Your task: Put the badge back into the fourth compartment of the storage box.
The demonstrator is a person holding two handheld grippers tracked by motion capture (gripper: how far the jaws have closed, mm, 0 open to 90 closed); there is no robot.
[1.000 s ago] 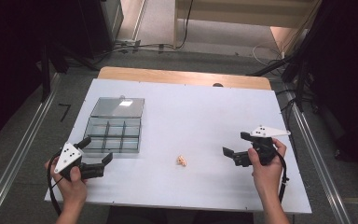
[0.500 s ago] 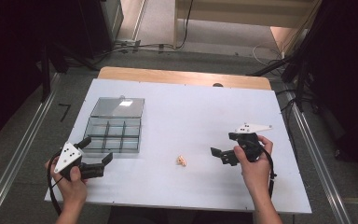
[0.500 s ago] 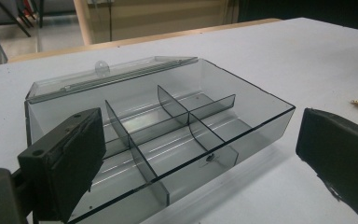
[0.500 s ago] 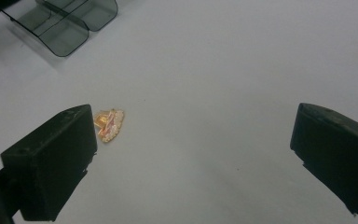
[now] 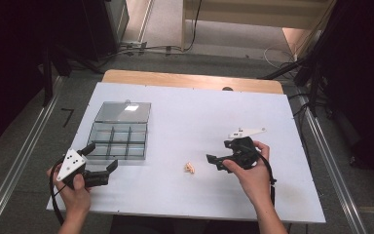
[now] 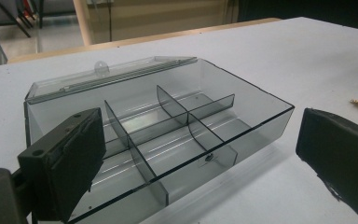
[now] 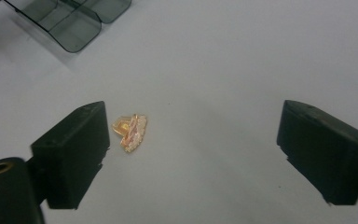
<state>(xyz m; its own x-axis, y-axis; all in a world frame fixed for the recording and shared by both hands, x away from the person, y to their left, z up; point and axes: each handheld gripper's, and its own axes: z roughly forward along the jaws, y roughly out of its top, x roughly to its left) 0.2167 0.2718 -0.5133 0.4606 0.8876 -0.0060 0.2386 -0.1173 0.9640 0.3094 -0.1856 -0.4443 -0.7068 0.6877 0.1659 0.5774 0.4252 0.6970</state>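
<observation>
Closing in on small orange-pink trinket (image 5: 190, 167) lying on white counter (image 5: 199, 117), right of smoked clear-plastic divider box (image 5: 118, 134). My right gripper (image 5: 213, 160): fingers apart, just been narrowing, nothing between. Left gripper (image 5: 102, 161) fingers spread, empty, beside box. Next: straddle trinket, pinch.

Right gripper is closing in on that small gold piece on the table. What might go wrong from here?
The small gold piece lies off-centre, close beside one of the right gripper's fingers, whose jaws have just been closing with nothing between them: that finger may nudge it aside. It lies flat on the white table, so the fingers may slip over it.
</observation>
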